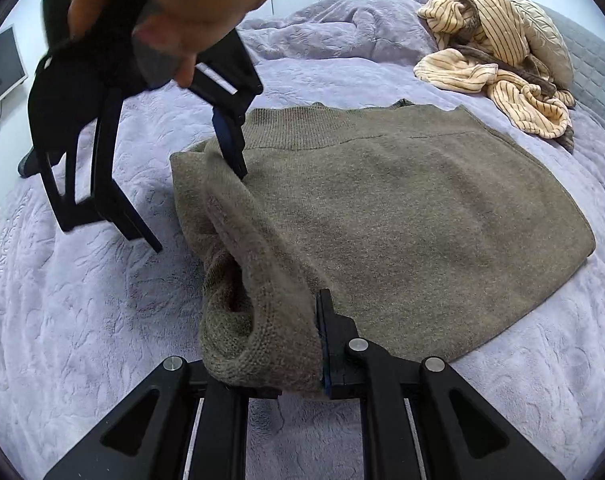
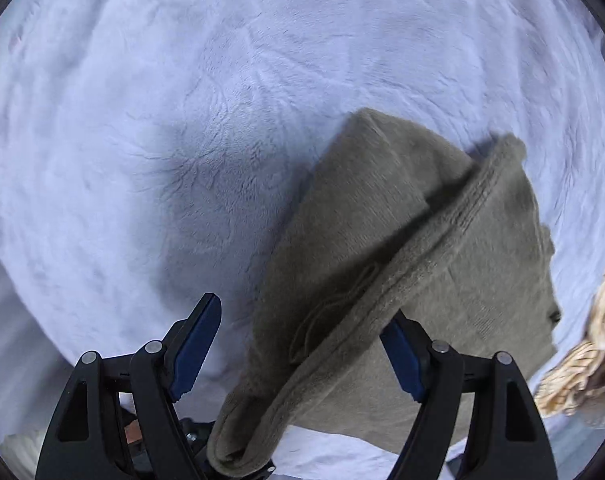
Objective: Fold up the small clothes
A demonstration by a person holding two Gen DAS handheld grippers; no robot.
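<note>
An olive-brown knit sweater (image 1: 382, 216) lies partly folded on the lavender bedspread (image 1: 82, 320). Its sleeve (image 1: 246, 280) is folded over the body, and the ribbed cuff (image 1: 258, 352) sits between the jaws of my left gripper (image 1: 286, 360), which is shut on it; the left finger is hidden behind the cuff. My right gripper (image 1: 200, 208), held by a hand, hovers over the sweater's left edge with its jaws wide apart. In the right wrist view the right gripper (image 2: 302, 352) is open, with the sleeve (image 2: 342, 300) draped across the gap between the fingers (image 2: 402, 356).
A cream striped garment (image 1: 490, 60) lies crumpled at the far right of the bed, next to a beige quilted pillow (image 1: 546, 40). A rumpled lavender blanket (image 1: 342, 24) lies behind the sweater. A white monitor (image 1: 0, 68) stands at the far left.
</note>
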